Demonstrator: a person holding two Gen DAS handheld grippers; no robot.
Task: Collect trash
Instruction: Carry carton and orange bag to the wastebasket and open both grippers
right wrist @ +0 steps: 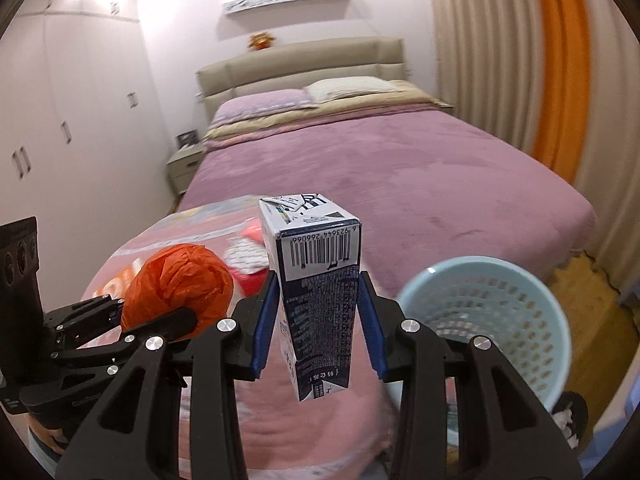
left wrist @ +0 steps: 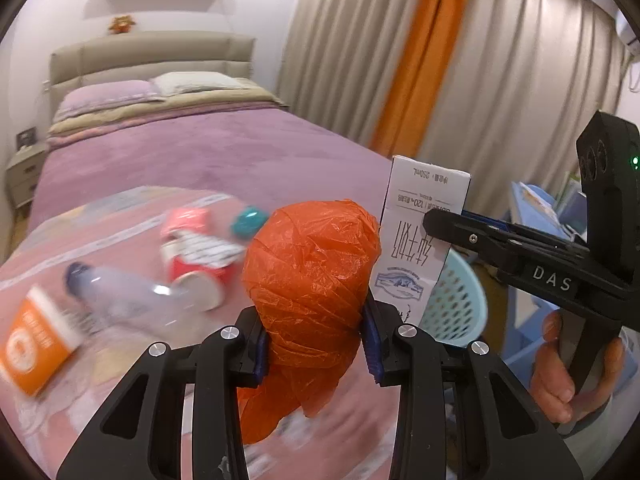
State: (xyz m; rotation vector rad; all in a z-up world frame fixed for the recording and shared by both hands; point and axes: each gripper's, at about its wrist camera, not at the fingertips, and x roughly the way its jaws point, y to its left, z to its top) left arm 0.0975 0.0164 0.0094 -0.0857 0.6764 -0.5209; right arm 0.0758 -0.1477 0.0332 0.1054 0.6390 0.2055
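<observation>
My left gripper [left wrist: 316, 340] is shut on a crumpled orange plastic bag [left wrist: 312, 280] and holds it above the pink blanket. It also shows at the left of the right wrist view [right wrist: 160, 316], with the orange bag [right wrist: 180, 284]. My right gripper [right wrist: 318, 328] is shut on a white and dark blue milk carton [right wrist: 316, 288], held upside down. The carton [left wrist: 420, 232] and right gripper [left wrist: 444, 228] show in the left wrist view. A light blue perforated trash basket [right wrist: 492, 320] stands to the right, beside the bed; it also shows in the left wrist view [left wrist: 456, 300].
On the pink blanket [left wrist: 120, 240] lie a clear plastic bottle [left wrist: 120, 292], an orange box [left wrist: 32, 340], a red paper cup [left wrist: 200, 276], a pink item [left wrist: 184, 220] and a teal item [left wrist: 248, 220]. A purple bed [right wrist: 380, 168] stretches behind. Curtains [right wrist: 500, 80] hang on the right.
</observation>
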